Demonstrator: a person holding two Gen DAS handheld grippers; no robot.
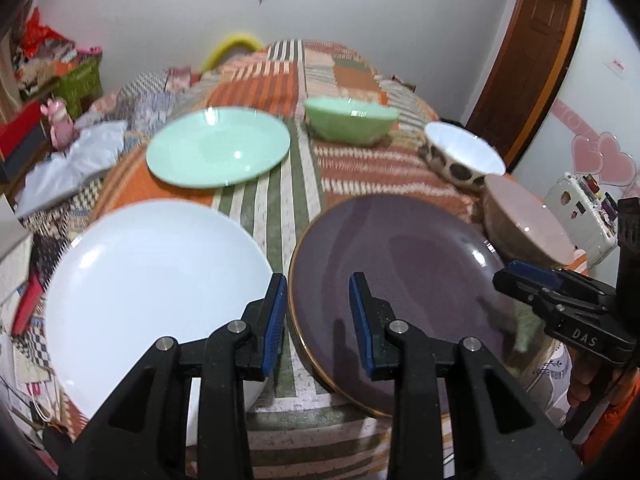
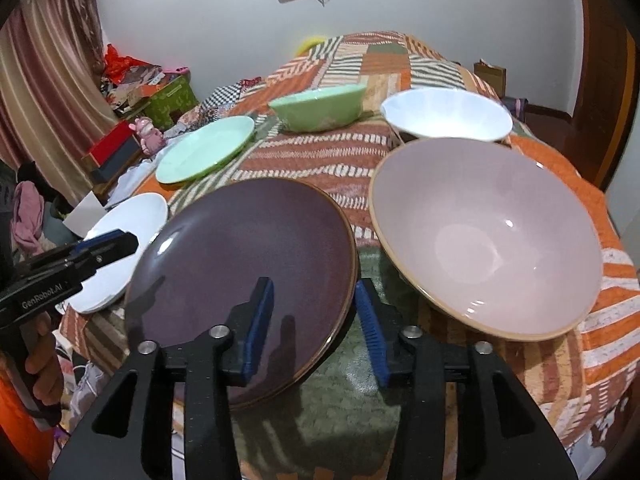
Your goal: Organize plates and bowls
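Both grippers hang open over a purple plate on the patchwork bed. The left gripper reads "GenRobot.AI" in the right view; the right gripper reads "DAS".

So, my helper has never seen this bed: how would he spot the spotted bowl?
On the patchwork bedspread, look along the right-hand line of three bowls. It sits between the green bowl and the pink bowl. The spotted bowl alone has dark blotches outside and a white inside.
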